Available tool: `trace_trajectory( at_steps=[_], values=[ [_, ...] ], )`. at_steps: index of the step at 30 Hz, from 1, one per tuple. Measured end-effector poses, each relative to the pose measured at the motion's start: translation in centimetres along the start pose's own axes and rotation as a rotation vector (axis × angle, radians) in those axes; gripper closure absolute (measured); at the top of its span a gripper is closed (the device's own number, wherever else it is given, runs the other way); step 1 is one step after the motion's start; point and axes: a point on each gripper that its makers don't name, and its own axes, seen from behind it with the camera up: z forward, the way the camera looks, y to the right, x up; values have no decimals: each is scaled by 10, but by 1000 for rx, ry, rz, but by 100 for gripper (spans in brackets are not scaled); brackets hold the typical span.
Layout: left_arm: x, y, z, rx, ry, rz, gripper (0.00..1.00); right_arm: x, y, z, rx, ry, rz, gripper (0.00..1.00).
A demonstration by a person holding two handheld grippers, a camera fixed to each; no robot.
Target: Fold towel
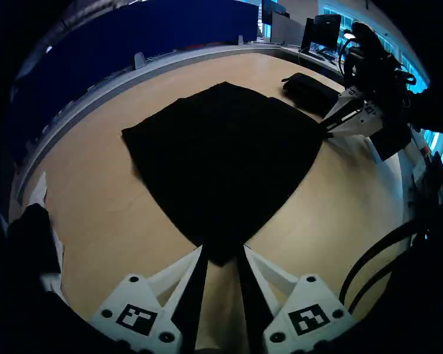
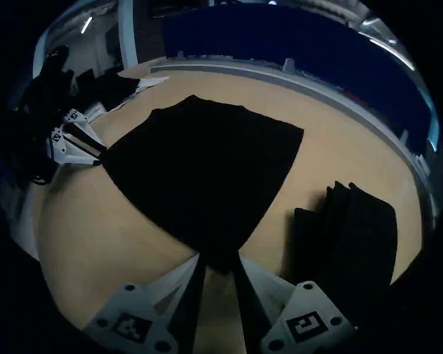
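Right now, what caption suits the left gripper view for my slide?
Left tongs pinch the near corner of a black towel on a wooden table; right tongs hold another corner.

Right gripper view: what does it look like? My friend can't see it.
A black towel lies spread on a wooden table, its near corner pinched by the right hand-held gripper. The left hand-held gripper pinches another corner at the far left. A pile of folded dark cloths sits on the right.
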Motion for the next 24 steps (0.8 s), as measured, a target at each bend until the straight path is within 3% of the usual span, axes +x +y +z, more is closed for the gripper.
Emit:
trace_trajectory(
  at_steps=[10, 24],
  values=[
    [0, 2, -1, -7, 1, -12, 73, 9, -2, -2, 14, 7, 7, 86],
    [3, 3, -1, -14, 5, -27, 75, 9, -2, -1, 19, 5, 16, 88]
  ],
)
